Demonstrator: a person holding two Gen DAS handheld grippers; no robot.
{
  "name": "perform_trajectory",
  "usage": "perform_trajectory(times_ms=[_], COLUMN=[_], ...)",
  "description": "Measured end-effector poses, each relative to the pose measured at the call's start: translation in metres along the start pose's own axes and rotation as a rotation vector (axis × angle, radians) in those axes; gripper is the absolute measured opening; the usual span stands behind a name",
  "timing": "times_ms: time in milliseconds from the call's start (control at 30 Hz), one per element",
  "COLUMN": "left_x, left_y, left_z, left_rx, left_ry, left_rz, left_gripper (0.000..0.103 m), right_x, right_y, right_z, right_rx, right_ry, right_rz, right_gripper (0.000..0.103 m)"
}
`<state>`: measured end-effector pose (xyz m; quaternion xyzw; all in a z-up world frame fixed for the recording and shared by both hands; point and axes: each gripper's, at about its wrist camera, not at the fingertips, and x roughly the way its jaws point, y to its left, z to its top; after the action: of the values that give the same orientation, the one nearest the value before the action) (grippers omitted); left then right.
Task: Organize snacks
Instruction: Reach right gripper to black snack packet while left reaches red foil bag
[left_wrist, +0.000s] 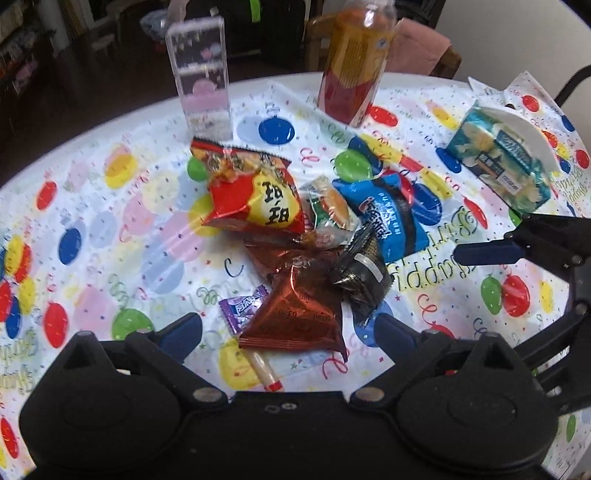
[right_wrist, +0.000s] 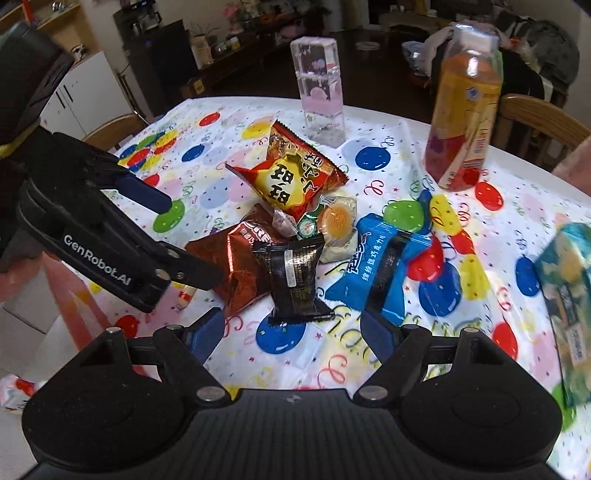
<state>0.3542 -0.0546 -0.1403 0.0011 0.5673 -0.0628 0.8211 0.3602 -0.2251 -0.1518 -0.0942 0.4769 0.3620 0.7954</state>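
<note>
A heap of snacks lies mid-table: a red chip bag (left_wrist: 255, 192) (right_wrist: 291, 177), a blue packet (left_wrist: 391, 218) (right_wrist: 380, 266), a black packet (left_wrist: 362, 273) (right_wrist: 291, 280), a shiny brown packet (left_wrist: 295, 314) (right_wrist: 240, 266) and a small cake packet (left_wrist: 330, 206) (right_wrist: 336, 221). My left gripper (left_wrist: 288, 332) (right_wrist: 192, 240) is open, its fingers either side of the brown packet's near end. My right gripper (right_wrist: 293, 328) is open and holds nothing, with the black packet just ahead of its fingers. A purple candy (left_wrist: 243, 308) and a stick sweet (left_wrist: 264, 371) lie near the left fingers.
A clear plastic box (left_wrist: 201, 77) (right_wrist: 321, 88) and an orange drink bottle (left_wrist: 354, 66) (right_wrist: 465, 110) stand at the far side. A teal pack in a white holder (left_wrist: 506, 158) (right_wrist: 569, 295) sits to the right. A balloon-print cloth (left_wrist: 92, 221) covers the round table; wooden chairs behind.
</note>
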Motion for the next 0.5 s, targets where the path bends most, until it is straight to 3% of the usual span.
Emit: perform_trajectory(times_ms=[500], left_x=[0.034], left_y=[0.007], left_z=[0.011], left_rx=[-0.038], left_ry=[0.082], left_rz=[-0.037], left_gripper=[0.073], right_x=[0.044], right_y=[0.005], right_z=[0.006], right_rx=[-0.037], right_ry=[0.004], right_rz=[0.02], right_gripper=[0.048])
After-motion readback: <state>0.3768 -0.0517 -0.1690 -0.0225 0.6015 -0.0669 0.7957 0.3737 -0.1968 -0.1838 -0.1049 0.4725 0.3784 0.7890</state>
